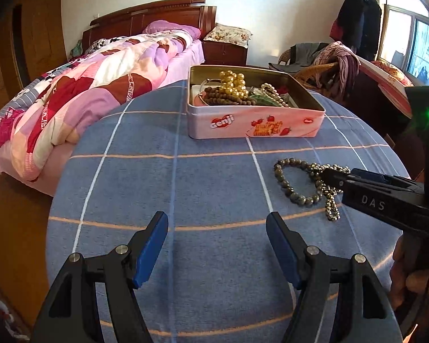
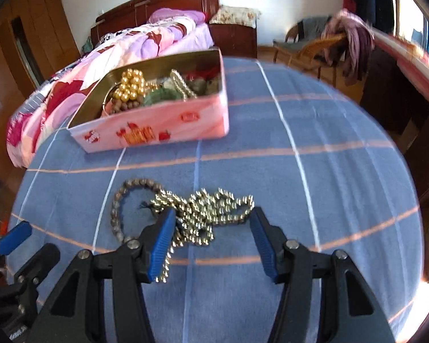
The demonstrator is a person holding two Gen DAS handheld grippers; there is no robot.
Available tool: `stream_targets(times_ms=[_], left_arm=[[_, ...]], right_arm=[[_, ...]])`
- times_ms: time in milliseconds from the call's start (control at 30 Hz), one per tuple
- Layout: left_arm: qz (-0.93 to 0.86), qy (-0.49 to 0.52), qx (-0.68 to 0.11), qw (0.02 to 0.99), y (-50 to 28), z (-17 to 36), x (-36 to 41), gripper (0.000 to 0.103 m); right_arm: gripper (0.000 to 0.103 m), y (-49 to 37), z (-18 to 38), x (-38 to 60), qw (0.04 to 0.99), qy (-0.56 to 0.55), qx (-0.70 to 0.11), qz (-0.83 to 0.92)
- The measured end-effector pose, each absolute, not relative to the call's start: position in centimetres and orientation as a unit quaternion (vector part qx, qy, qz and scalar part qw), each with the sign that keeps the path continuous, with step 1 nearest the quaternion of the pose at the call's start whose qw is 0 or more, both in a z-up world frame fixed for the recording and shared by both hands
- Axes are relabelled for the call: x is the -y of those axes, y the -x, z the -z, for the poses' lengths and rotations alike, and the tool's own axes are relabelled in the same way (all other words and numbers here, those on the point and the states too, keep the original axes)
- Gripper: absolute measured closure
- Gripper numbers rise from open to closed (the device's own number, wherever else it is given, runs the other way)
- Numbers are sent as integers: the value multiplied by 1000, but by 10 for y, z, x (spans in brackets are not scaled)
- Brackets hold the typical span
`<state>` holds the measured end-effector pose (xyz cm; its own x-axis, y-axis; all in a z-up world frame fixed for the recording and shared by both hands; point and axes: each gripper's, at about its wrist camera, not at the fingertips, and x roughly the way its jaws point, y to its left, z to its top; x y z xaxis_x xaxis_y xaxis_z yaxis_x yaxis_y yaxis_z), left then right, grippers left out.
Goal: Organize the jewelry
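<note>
A pink biscuit tin point(image 1: 254, 127) point(image 2: 157, 131) stands open on the blue checked cloth, holding gold beads point(image 1: 233, 81), brown beads and other jewelry. A grey bead bracelet point(image 1: 289, 184) point(image 2: 120, 200) and a tangled silver-gold bead chain point(image 2: 208, 214) point(image 1: 330, 200) lie in front of the tin. My right gripper point(image 2: 213, 217) is open, its fingers straddling the chain pile just above the cloth; it shows in the left wrist view point(image 1: 337, 173). My left gripper point(image 1: 217, 220) is open and empty over bare cloth, left of the jewelry.
The round table point(image 1: 157, 188) is covered with blue checked cloth. A bed with a pink patchwork quilt point(image 1: 94, 91) lies to the left behind it. A wicker chair with clothes point(image 1: 326, 63) and a window stand at the right.
</note>
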<state>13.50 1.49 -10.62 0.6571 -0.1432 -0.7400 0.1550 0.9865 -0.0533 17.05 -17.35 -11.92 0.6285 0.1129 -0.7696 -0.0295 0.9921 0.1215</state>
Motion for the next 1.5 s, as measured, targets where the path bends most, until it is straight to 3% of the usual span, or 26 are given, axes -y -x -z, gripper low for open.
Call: stream_targets(times_ms=[100, 167, 200, 233, 500, 800, 933, 1000, 1067, 1133, 1167, 1367, 1500], left_arm=[[78, -3, -410, 909, -138, 107, -17, 32], [78, 0, -413, 907, -141, 108, -17, 32], [79, 1, -415, 906, -142, 108, -17, 32], [80, 1, -415, 906, -143, 108, -16, 32], [107, -1, -422, 900, -158, 104, 0, 32], [120, -9, -452, 884, -195, 115, 39, 32], [102, -48, -456, 883, -196, 120, 51, 42], [118, -53, -452, 883, -194, 117, 56, 54], [135, -62, -447, 882, -191, 115, 61, 76], [155, -74, -437, 883, -187, 113, 64, 92], [159, -76, -435, 883, -185, 113, 65, 95], [180, -36, -430, 884, -175, 108, 50, 96], [183, -27, -403, 896, -162, 93, 38, 96]], right_arm=[[45, -168, 122, 160, 902, 2, -430, -35], [66, -165, 121, 158, 903, 11, -427, -48], [82, -164, 121, 159, 903, 13, -427, -48], [85, -163, 121, 162, 903, 11, -427, -50], [87, -147, 117, 204, 906, -110, -404, -62], [90, -123, 82, 224, 928, -148, -338, -50], [90, -127, 79, 225, 929, -141, -338, -47], [89, -129, 82, 227, 929, -140, -340, -45], [89, -132, 87, 231, 925, -149, -346, -43], [89, -133, 91, 235, 920, -166, -352, -49], [89, -131, 91, 237, 919, -169, -352, -49], [88, -126, 86, 245, 921, -170, -349, -45], [81, -126, 92, 254, 916, -170, -363, -34]])
